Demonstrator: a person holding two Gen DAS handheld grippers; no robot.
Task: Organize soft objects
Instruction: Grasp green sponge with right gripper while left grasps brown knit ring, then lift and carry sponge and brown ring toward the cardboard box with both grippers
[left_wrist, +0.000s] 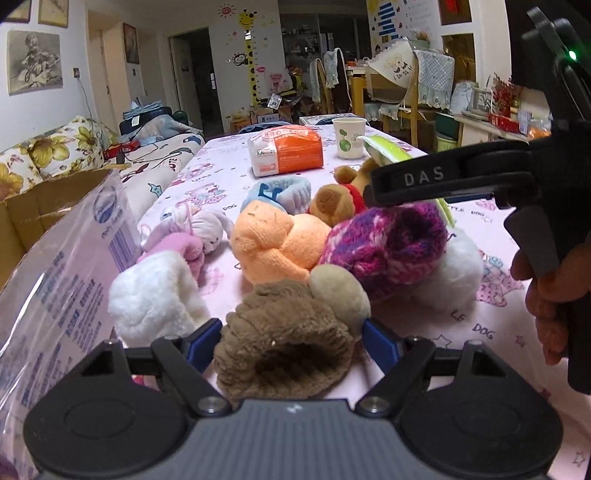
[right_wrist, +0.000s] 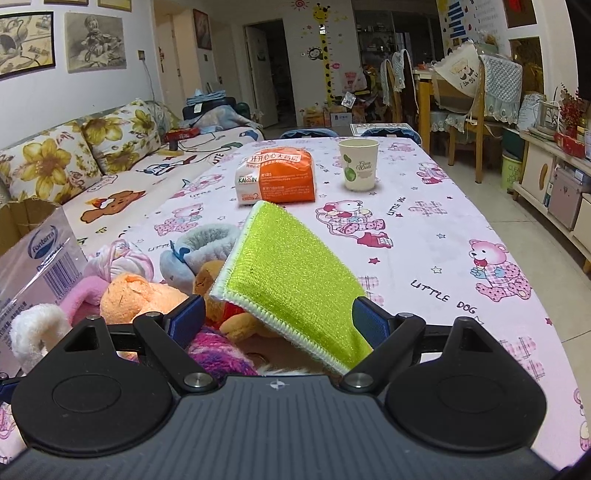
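Observation:
A heap of soft things lies on the pink tablecloth (left_wrist: 480, 332). In it are a brown knit hat (left_wrist: 284, 343), a purple knit hat (left_wrist: 388, 243), an orange plush (left_wrist: 273, 243), a white fluffy piece (left_wrist: 155, 295), a pink bunny (left_wrist: 184, 247), a blue slipper (left_wrist: 284, 192) and a brown bear (left_wrist: 332, 203). My left gripper (left_wrist: 293, 341) is open and low, its blue pads on either side of the brown hat. My right gripper (right_wrist: 279, 317) is shut on a green cloth (right_wrist: 291, 273), gripping it by its edges and holding it tilted above the heap. In the left wrist view the right gripper (left_wrist: 373, 184) hangs over the purple hat.
A plastic-wrapped pack (left_wrist: 55, 277) and an open cardboard box (left_wrist: 37, 206) stand close on the left. An orange tissue pack (right_wrist: 277, 177) and a paper cup (right_wrist: 358, 166) sit farther back on the table. A sofa (right_wrist: 74, 162) runs along the left, and chairs stand beyond the table.

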